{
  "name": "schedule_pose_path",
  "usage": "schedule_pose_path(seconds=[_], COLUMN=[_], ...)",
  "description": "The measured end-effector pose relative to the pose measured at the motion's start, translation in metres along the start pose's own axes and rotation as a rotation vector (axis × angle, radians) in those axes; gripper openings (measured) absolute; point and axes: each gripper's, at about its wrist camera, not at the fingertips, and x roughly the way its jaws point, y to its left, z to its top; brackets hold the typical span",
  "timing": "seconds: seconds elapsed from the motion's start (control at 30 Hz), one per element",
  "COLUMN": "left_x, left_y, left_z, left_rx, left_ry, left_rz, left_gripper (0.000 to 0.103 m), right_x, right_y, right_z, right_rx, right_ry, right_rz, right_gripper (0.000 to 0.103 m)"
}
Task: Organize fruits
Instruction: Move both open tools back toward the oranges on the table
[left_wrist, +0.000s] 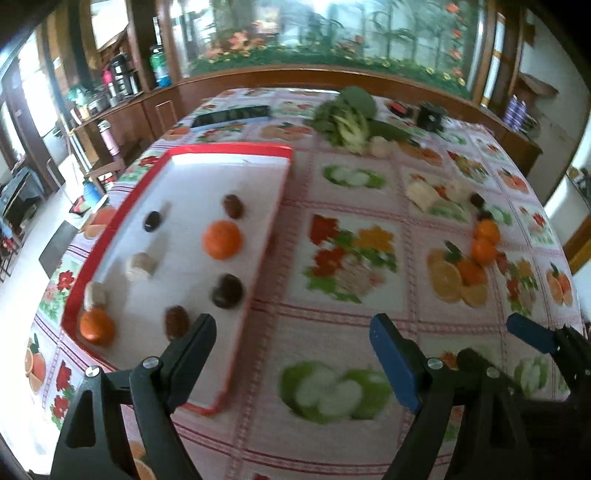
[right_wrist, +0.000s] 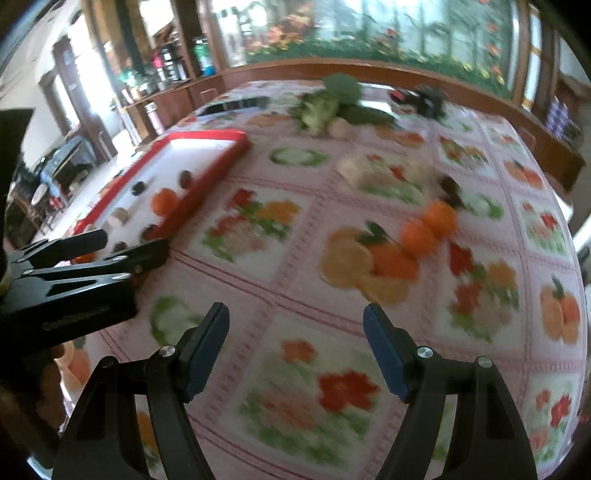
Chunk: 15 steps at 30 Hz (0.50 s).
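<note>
Both grippers are empty, fingers spread wide: the left gripper (left_wrist: 291, 354) by the near edge of the tray (left_wrist: 280, 151), the right gripper (right_wrist: 295, 347) over bare tablecloth (right_wrist: 258, 266). Several fruits already lie in the tray; two loose oranges (right_wrist: 430, 225) wait toward the counter's right side, touching each other. Best take the nearer orange alone, fingers straddling it squarely, so its neighbour isn't nudged rolling.

The red-rimmed white tray (left_wrist: 236, 153) lies flat on the tabletop and holds two oranges (left_wrist: 222, 239), several dark fruits (left_wrist: 227, 290) and pale ones (left_wrist: 140, 266). Two more oranges (left_wrist: 484, 242) touch each other on the cloth, well apart from the tray.
</note>
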Motion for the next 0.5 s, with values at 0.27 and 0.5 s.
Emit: schedule_pose_path(seconds=[0.27,0.5], left_x=[0.008,0.014], left_y=[-0.039,-0.069], left_z=[-0.005,-0.001], left_rx=[0.036,0.063], left_ry=[0.042,0.059], left_rz=[-0.026,-0.057], left_gripper=[0.087,0.087], right_x=[-0.013,-0.021], right_y=[-0.064,-0.103], right_z=[-0.012,-0.010], right_rx=[0.130,0.183], right_ry=[-0.002,-0.022], right_rz=[-0.043,-0.077], right_gripper=[0.075,0.075])
